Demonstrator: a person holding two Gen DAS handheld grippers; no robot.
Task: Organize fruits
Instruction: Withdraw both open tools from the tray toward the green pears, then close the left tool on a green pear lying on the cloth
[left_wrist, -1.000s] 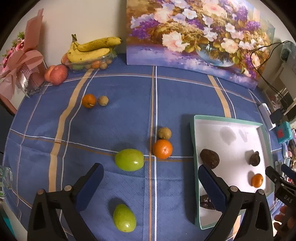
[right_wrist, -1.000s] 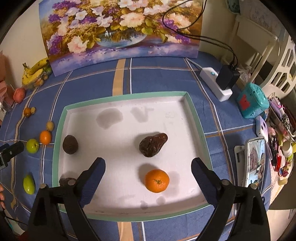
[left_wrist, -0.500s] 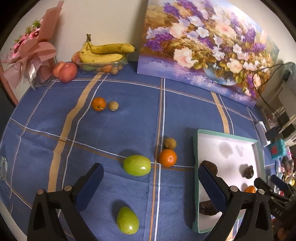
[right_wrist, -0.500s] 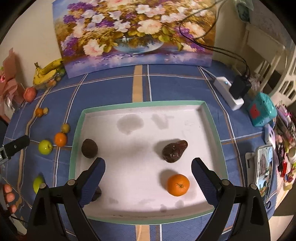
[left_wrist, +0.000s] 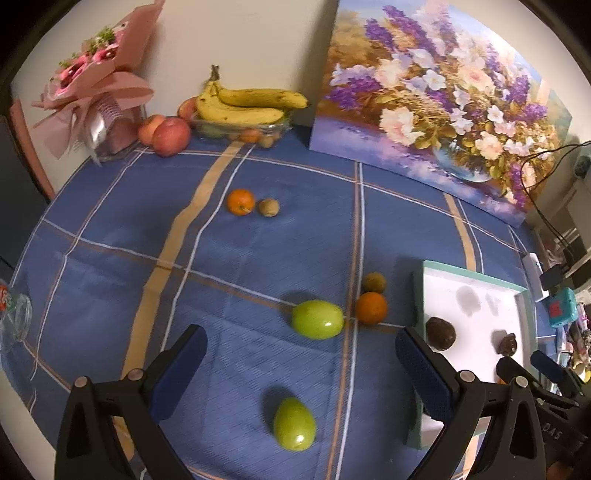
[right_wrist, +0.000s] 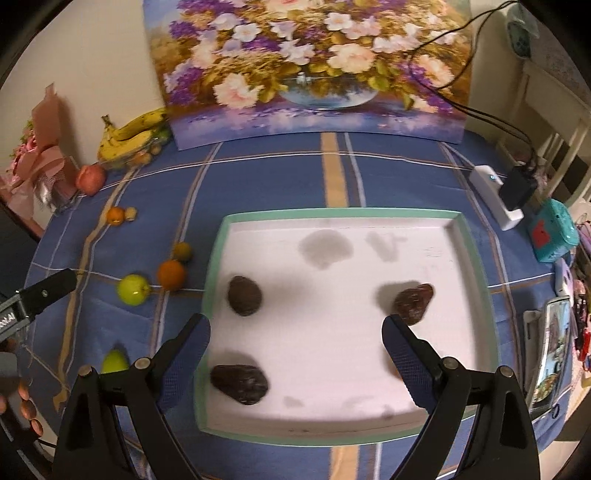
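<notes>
— Where do you stand?

— I'm between picks. My left gripper (left_wrist: 299, 373) is spread wide and empty over the cloth; my right gripper (right_wrist: 295, 354) is spread too, empty, above the tray (right_wrist: 476, 266).

— What's in the tray?

— Three dark fruits. Left of the tray lie two green fruits, an orange (left_wrist: 371, 308) and a small brown one.

— Next?

— I judge the near green fruit (left_wrist: 294, 429) is closest: lower the left gripper around it, close, carry it to the tray.

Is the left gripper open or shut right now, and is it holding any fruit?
Open and empty. The left gripper has its blue pads spread wide apart, and the nearest green fruit lies on the tablecloth between them, untouched.
</notes>
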